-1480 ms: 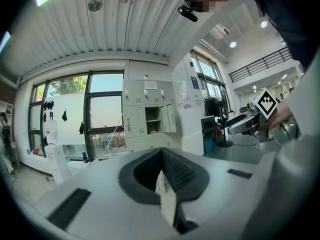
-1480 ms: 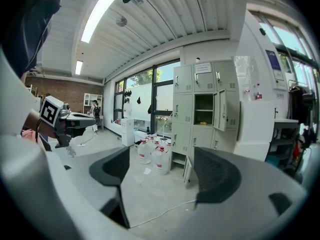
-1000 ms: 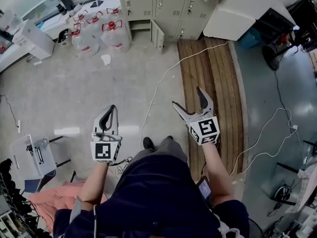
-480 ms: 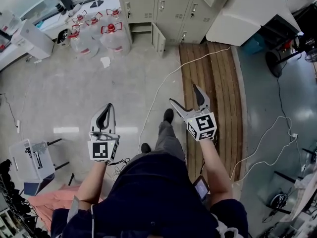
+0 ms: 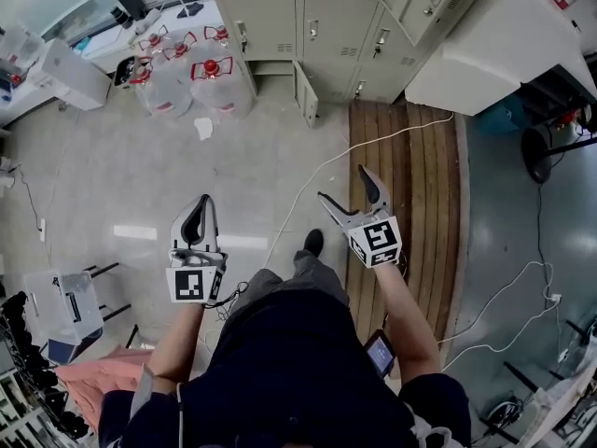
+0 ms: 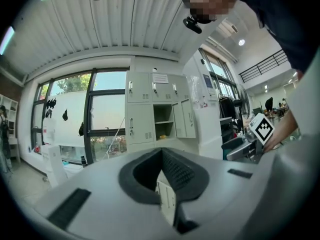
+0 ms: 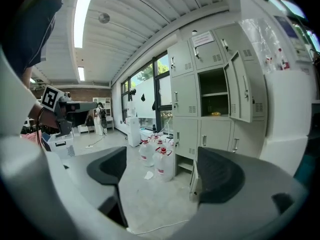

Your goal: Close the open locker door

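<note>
A yellow speck (image 7: 215, 113) above the right claw (image 7: 162, 173) is too small to tell. Lockers (image 5: 326, 26) ahead are cut off above

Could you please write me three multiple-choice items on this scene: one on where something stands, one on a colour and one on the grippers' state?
1. Where do the clear plastic water jugs with red caps stand?
A. On the pale concrete floor beside the grey metal lockers
B. On a locker shelf
C. On a desk

2. What colour is the long thin cable lying across the floor?
A. Black
B. White
C. Orange

3. How do the left gripper and the right gripper stand?
A. Both open
B. Left open, right shut
C. Left shut, right open

Answers:
1 A: the head view shows the jugs on the floor next to the lockers.
2 B: the cable shows white against the floor.
3 C: the left gripper view shows the jaw tips meeting, and the right gripper view shows a wide gap.
</note>
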A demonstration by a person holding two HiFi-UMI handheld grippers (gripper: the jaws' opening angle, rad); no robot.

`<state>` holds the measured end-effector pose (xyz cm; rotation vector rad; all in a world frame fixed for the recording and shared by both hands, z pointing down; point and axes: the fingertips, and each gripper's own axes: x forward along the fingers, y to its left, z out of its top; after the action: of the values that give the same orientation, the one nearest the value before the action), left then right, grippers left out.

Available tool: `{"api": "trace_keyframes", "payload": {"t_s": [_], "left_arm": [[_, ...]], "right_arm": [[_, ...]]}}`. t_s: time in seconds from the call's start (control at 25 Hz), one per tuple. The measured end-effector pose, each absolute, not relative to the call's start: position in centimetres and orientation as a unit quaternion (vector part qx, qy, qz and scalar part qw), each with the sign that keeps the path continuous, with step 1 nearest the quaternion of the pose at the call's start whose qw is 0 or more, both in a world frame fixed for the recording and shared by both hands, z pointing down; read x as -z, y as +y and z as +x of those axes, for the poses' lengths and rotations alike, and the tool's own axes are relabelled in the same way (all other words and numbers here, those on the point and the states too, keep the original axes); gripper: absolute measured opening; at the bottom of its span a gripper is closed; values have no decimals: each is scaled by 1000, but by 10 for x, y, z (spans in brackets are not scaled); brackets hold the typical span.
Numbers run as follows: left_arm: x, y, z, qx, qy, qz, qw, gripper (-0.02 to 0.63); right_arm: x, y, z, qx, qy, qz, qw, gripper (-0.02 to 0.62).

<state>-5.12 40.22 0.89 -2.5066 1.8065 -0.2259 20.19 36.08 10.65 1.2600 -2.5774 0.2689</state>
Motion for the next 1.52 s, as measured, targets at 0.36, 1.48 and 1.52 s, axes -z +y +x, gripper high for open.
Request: {"api": "trace_keyframes", "payload": {"t_s": [0.36, 1.48, 1.52], "left_arm": [[-22, 310, -27, 72, 569, -818, 40, 2], [-234, 40, 5, 100, 488, -867, 2, 2], [-248, 35, 7, 105, 489, -866, 7, 2]], "right_arm": [[-146, 278, 209, -99, -895, 408, 153, 430], [-420, 39, 218, -164, -881, 392, 208, 369], [-436, 33, 221, -165, -882, 390, 208, 363]]}}
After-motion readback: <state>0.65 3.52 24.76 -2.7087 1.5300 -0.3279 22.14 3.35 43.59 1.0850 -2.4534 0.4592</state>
